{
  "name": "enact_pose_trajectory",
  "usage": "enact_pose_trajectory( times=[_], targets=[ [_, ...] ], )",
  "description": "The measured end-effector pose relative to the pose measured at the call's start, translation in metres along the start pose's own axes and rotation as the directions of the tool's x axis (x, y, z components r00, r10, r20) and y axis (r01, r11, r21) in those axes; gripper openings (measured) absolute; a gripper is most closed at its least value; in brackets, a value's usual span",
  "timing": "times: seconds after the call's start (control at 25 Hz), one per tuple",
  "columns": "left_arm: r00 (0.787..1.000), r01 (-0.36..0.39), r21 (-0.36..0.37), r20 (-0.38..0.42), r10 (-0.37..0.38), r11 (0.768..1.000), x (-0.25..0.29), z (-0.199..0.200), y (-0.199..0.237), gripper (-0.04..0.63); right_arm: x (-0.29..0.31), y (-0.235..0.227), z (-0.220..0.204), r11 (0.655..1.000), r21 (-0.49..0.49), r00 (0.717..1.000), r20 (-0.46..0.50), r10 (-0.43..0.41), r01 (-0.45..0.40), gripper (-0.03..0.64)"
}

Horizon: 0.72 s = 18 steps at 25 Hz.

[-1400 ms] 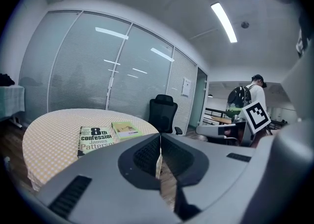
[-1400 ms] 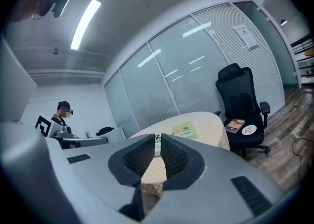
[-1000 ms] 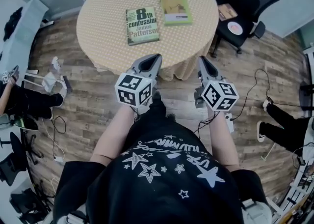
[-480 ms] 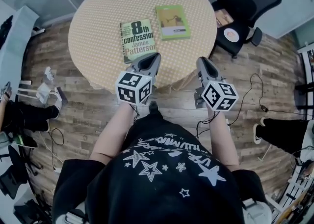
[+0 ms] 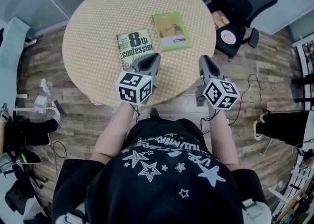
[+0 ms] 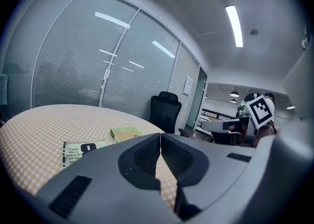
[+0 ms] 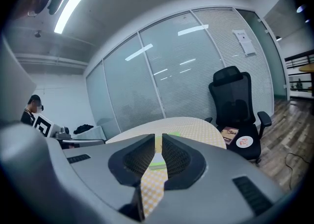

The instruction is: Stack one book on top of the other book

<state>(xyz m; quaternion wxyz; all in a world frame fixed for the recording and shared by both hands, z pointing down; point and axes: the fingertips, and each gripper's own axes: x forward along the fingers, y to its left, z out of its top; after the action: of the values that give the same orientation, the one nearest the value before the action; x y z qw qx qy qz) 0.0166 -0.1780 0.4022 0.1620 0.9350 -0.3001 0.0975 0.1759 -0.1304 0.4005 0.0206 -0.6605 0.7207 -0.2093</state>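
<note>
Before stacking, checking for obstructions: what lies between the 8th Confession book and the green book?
Only bare checked tablecloth, per the head view, between the 8th Confession book and the green book.

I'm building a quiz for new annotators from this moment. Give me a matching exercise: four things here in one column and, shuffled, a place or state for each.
Things:
1. 8th Confession book
2. green book
3. black office chair
4. left tool

Places or states:
A. shut, nothing held
B. on the floor, beyond the table's far right edge
C. on the table, left of the other book
D. on the table, right of the other book

Pairs: 1-C, 2-D, 3-B, 4-A
</note>
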Motion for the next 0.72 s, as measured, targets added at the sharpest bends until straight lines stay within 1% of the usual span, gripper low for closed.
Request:
enact_pose_trajectory(
  times=[0.16,0.4,0.6,0.72],
  targets=[
    [1.000,0.017,-0.004,-0.013,-0.017,1.000,0.007,-0.004,0.005,0.011,0.004,-0.001,-0.007,1.000,0.010,1.000,-0.008,-0.020,0.020,0.049],
    [0.999,-0.007,-0.019,-0.037,0.006,1.000,0.018,-0.012,0.016,0.011,0.018,-0.019,-0.015,0.999,0.029,0.999,-0.036,-0.021,0.022,0.049],
    [0.997,-0.058,-0.035,-0.051,0.056,0.998,0.031,-0.014,0.027,0.011,0.045,-0.031,-0.011,0.999,0.040,0.998,-0.054,0.027,-0.025,0.049],
    [0.994,-0.098,-0.047,-0.060,0.095,0.994,0.042,-0.013,0.033,0.011,0.063,-0.041,-0.010,0.998,0.039,0.995,-0.083,0.061,-0.057,0.049]
  ],
)
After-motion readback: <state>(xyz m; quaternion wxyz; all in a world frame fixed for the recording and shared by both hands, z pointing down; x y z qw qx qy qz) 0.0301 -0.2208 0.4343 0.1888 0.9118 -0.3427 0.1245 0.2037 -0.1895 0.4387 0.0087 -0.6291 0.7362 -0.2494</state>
